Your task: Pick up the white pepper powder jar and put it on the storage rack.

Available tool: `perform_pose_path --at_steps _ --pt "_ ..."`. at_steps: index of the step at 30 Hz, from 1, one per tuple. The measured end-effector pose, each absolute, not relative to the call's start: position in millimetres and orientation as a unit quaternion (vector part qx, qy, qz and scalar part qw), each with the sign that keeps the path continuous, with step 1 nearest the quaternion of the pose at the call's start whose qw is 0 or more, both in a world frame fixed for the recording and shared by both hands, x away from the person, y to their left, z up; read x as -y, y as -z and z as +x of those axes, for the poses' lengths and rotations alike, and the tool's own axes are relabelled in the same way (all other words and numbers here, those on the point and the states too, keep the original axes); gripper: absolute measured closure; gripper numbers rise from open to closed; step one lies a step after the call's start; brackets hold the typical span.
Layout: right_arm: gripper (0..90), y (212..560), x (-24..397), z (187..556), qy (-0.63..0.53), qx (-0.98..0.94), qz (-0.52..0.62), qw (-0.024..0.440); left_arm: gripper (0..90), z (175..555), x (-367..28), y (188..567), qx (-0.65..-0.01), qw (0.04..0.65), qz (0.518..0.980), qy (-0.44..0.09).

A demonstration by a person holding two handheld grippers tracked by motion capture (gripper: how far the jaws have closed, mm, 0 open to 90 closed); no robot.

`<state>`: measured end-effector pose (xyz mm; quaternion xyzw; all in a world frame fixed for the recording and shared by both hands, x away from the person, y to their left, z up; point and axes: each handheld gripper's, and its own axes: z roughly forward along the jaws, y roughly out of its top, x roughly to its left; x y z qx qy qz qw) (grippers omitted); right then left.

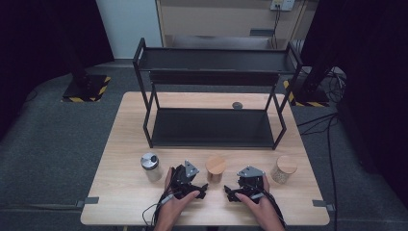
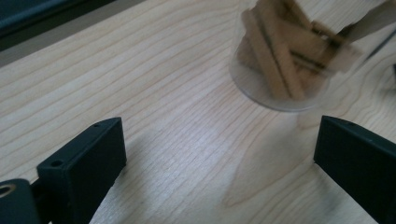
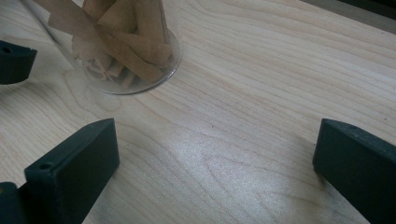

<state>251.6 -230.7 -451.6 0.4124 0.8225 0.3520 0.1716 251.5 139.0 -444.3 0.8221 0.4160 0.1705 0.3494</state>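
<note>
Jars stand in a row on the near half of the wooden table (image 1: 120,144), in front of the black two-tier rack (image 1: 211,96), and the middle one is the landmark here: the bamboo-lidded jar (image 1: 215,168) holding brown sticks, which sits between the two hands. Farthest left of it, well apart, is the metal-capped jar (image 1: 151,166). Next comes the left gripper (image 1: 201,190), just left of the middle jar and a little nearer the person; in the left gripper view its jaws are spread wide with nothing between them, bare wood showing in the gap, and the jar's glass base (image 2: 280,70) lies ahead and toward the right jaw, upright, its sticks leaning inside. Right of the middle jar comes the right gripper (image 1: 230,193), about as close on that side; in the right gripper view its jaws also stand wide apart and empty, and the same jar (image 3: 126,51) lies ahead and off past the left jaw. Farthest right, beyond the right hand, is a second bamboo-lidded jar (image 1: 284,168) with pale contents. Neither gripper touches the middle jar. Both seem about equally near it, so I judge the coming grasp depends on turning one gripper inward until the jar's upright body sits squarely between the jaws, not off to one side.
</note>
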Motion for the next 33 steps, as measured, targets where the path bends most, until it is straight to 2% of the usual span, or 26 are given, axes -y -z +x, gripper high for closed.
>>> perform_pose_path --at_steps 16,33 --pt "0.3 452 231 252 -0.352 -0.823 0.412 0.172 2.1 242 -139 425 -0.407 0.347 0.823 -0.190" --pt "0.3 452 231 251 -0.352 -0.822 0.412 0.172 2.4 236 -143 404 -0.402 0.351 0.824 -0.188"
